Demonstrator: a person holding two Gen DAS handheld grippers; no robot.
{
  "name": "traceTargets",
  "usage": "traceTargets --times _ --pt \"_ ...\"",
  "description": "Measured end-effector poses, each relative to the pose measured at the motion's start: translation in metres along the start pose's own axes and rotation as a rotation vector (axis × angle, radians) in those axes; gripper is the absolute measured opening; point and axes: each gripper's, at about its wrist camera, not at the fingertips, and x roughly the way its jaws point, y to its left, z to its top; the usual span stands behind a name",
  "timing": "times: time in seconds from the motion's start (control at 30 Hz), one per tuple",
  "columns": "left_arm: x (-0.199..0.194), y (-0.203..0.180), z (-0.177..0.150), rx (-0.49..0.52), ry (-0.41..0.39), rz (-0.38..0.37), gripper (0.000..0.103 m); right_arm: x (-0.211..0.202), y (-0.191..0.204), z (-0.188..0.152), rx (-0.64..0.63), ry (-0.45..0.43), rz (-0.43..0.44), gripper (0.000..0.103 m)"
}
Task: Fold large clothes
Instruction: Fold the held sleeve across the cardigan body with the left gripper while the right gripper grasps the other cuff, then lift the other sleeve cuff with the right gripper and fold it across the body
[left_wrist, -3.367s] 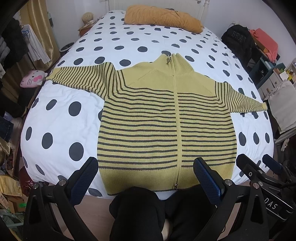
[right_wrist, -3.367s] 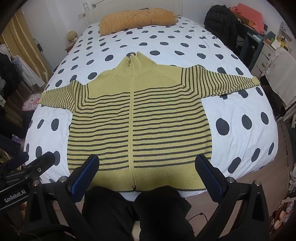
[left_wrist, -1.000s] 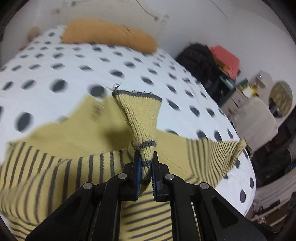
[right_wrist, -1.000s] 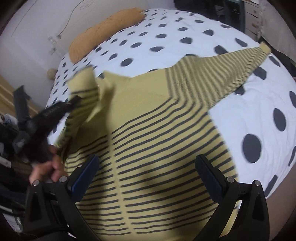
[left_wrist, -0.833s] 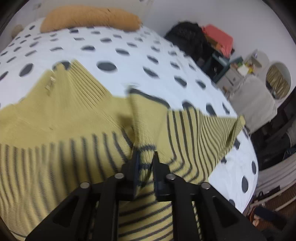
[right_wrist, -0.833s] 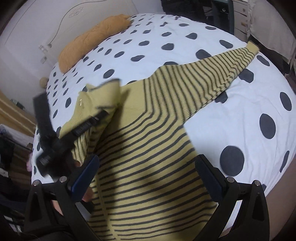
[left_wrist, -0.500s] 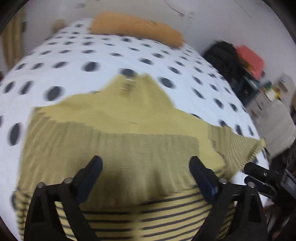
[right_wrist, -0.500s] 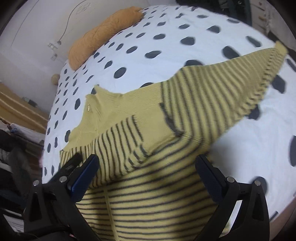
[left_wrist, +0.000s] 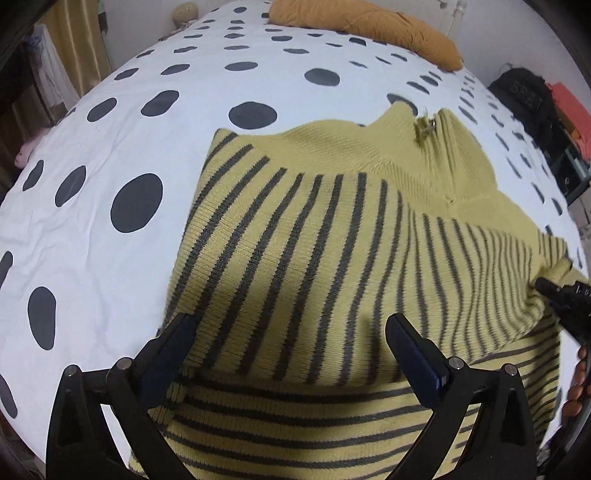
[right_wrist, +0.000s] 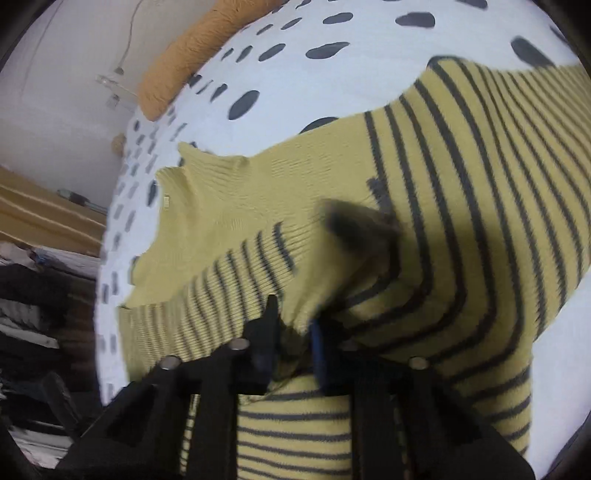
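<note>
One yellow knitted sweater (left_wrist: 332, 266) with dark grey stripes lies on one bed (left_wrist: 110, 147) covered in white cloth printed with dark dots; its collar and single zip pull (left_wrist: 424, 127) point toward the head of the bed, where one orange pillow (left_wrist: 369, 26) rests. One sleeve (left_wrist: 280, 258) is folded across the chest, its stripes running crosswise to those of the body; the other sleeve (right_wrist: 498, 166) extends outward over the bedcover toward the edge of the right wrist view, where it is cut off. Two grippers appear. The left gripper (left_wrist: 291, 343) hangs just above the folded sleeve with its jaws spread wide, both fingers clear of the knit and nothing between them. The right gripper (right_wrist: 291, 332) has its jaws closing, with a fold of the sweater standing between them near the shoulder of the extended sleeve; blur prevents telling whether the pads already press the cloth. A dark smear (right_wrist: 354, 225) just beyond that fold cannot be identified. In the left wrist view the right gripper shows only as a black tip at the right border, with part of a hand (left_wrist: 580, 384) below it. The sweater's hem is hidden behind the gripper frames. One black bag (left_wrist: 524, 96) stands beyond the bed.
</note>
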Motion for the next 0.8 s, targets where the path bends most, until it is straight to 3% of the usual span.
traceTargets --times 0.13,0.23,0.33,0.43,0.5,0.6,0.63,0.67,0.73,0.8 --pt "0.004 -0.014 -0.003 0.048 0.003 0.011 0.102 -0.020 0.011 -0.001 -0.093 -0.087 -0.141 0.011" --pt "0.004 -0.026 -0.006 0.074 -0.002 -0.013 0.102 -0.041 0.006 -0.005 -0.077 -0.145 -0.234 0.011" --pt "0.014 -0.037 -0.009 0.100 0.015 0.017 0.102 -0.030 -0.014 -0.002 -0.056 -0.090 -0.304 0.011" --pt "0.023 -0.046 -0.011 0.150 0.020 0.076 0.103 -0.006 -0.028 -0.006 -0.044 -0.029 -0.319 0.011" --pt "0.024 -0.048 -0.012 0.164 0.015 0.088 0.103 -0.013 -0.025 -0.005 -0.058 -0.045 -0.295 0.017" --pt "0.022 -0.045 -0.011 0.145 0.015 0.080 0.103 -0.042 -0.040 0.002 0.005 -0.080 -0.194 0.029" --pt "0.020 -0.045 -0.011 0.141 0.013 0.080 0.103 -0.056 -0.050 0.004 0.031 -0.107 -0.186 0.040" --pt "0.019 -0.045 -0.011 0.140 0.010 0.082 0.103 -0.077 -0.066 0.009 0.061 -0.150 -0.189 0.056" --pt "0.019 -0.048 -0.012 0.145 0.010 0.094 0.103 -0.109 -0.091 0.019 0.102 -0.230 -0.191 0.072" --pt "0.021 -0.051 -0.012 0.148 0.010 0.112 0.103 -0.143 -0.134 0.039 0.179 -0.317 -0.251 0.074"
